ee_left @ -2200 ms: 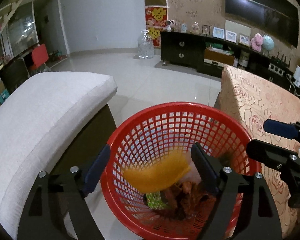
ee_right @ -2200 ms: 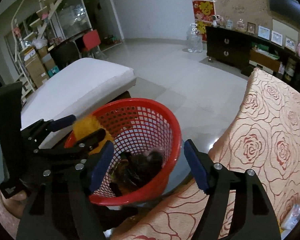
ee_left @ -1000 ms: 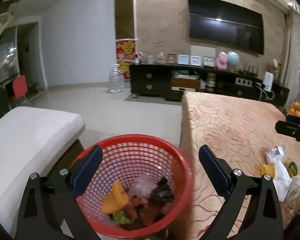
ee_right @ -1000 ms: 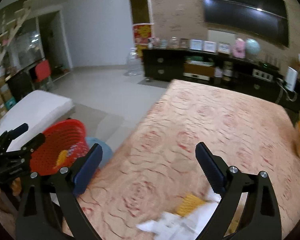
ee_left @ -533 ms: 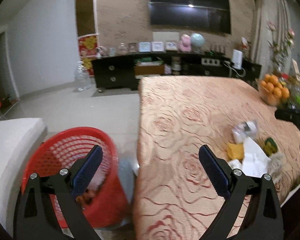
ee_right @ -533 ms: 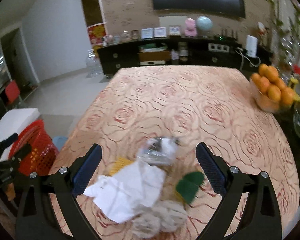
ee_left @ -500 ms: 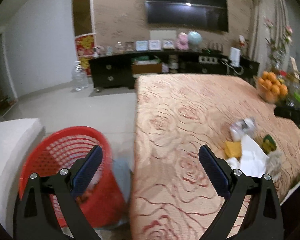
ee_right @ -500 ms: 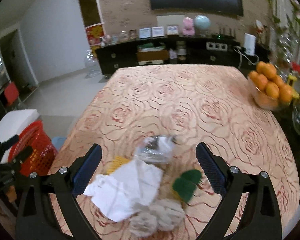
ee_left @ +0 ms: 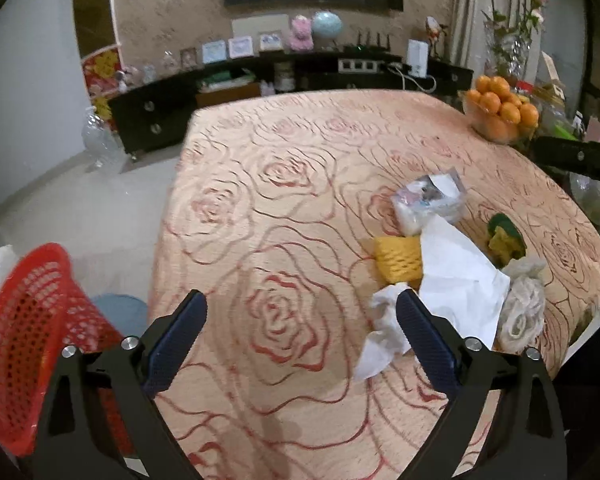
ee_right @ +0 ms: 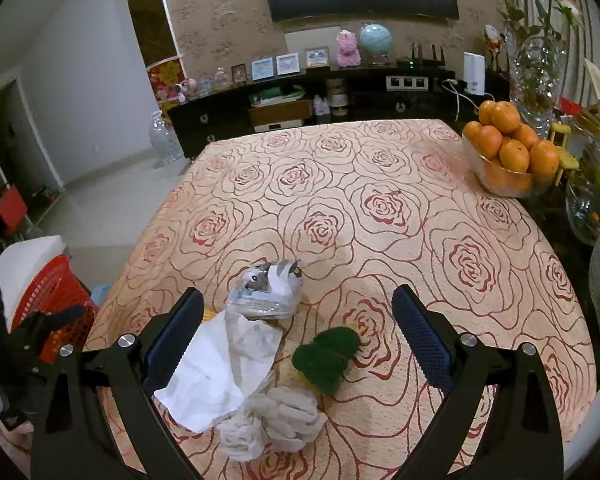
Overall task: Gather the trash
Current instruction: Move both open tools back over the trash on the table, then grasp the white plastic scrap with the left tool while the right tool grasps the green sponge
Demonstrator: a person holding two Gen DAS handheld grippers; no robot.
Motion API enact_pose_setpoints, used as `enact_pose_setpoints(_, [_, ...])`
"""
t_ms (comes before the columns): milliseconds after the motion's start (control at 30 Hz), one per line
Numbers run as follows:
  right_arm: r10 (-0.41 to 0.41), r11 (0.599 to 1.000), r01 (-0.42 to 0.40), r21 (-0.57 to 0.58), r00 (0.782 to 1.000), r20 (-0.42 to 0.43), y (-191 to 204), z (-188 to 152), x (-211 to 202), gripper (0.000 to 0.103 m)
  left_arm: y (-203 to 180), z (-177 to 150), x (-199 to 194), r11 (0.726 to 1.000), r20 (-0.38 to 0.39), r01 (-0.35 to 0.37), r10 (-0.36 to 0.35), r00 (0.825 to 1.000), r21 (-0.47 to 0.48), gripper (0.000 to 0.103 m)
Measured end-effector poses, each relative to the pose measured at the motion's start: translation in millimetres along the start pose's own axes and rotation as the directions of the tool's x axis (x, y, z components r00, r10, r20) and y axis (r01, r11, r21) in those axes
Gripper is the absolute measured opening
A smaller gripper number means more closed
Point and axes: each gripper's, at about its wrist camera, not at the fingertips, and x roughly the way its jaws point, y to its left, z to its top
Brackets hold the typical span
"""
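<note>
A trash pile lies on the rose-patterned table (ee_right: 380,184): a white paper sheet (ee_right: 220,372), a crumpled grey tissue (ee_right: 280,424), a green leaf-like scrap (ee_right: 328,356), a clear plastic wrapper (ee_right: 266,292). In the left wrist view the pile also shows a yellow foam net (ee_left: 398,262) beside the white paper (ee_left: 456,280). My right gripper (ee_right: 296,340) is open and empty just above the pile. My left gripper (ee_left: 300,340) is open and empty over the table's near left part. The red mesh basket (ee_left: 24,344) stands on the floor left of the table.
A glass bowl of oranges (ee_right: 508,156) sits at the table's far right, with glass vases (ee_right: 592,208) beside it. A white cushioned seat (ee_right: 24,264) is behind the basket. A dark TV cabinet (ee_right: 300,108) lines the far wall.
The yellow net dropped into the basket. Both grippers then swung right from the basket to the table, and the trash pile has come closer under the right gripper.
</note>
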Motion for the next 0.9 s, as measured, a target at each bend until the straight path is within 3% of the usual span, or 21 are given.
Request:
enact_pose_setpoints(67, [-0.002,1.0,0.002,0.0,1.0,-0.002,-1.5,-0.6,0.7,0.092,-3.9,1.6,9.4,1.0,-0.03,0.022,-0.022,0.999,-0.001,0.068])
enact_pose_setpoints(167, [-0.006,1.0,0.006,0.005,1.0,-0.004,-4.9,-0.9,1.6,0.092,-7.7,3.8,23.9,0.998,-0.072,0.061,-0.063,0.995,-0.024,0.058])
enact_pose_setpoints(367, [-0.011,1.0,0.011,0.014,1.0,-0.011,-9.3,-2.4,2.8,0.092,-18.1,4.8,30.0,0.992,-0.082,0.126,-0.128,0.988,-0.03,0.057])
enact_pose_setpoints(600, [-0.01,1.0,0.01,0.016,1.0,-0.011,-10.4,-2.6,3.6,0.092,-19.4,2.9,21.0,0.99,-0.057,0.136,-0.138,0.989,-0.03,0.057])
enact_pose_setpoints(767, [-0.013,1.0,0.013,0.024,1.0,-0.024,-13.8,-5.6,8.7,0.092,-26.4,-4.2,33.5,0.993,-0.116,0.121,-0.119,0.986,0.007,0.057])
enact_pose_setpoints(900, [-0.011,1.0,0.011,0.025,1.0,-0.023,-15.7,-6.4,9.3,0.092,-28.9,-5.4,36.1,0.992,-0.112,0.122,-0.12,0.986,0.013,0.057])
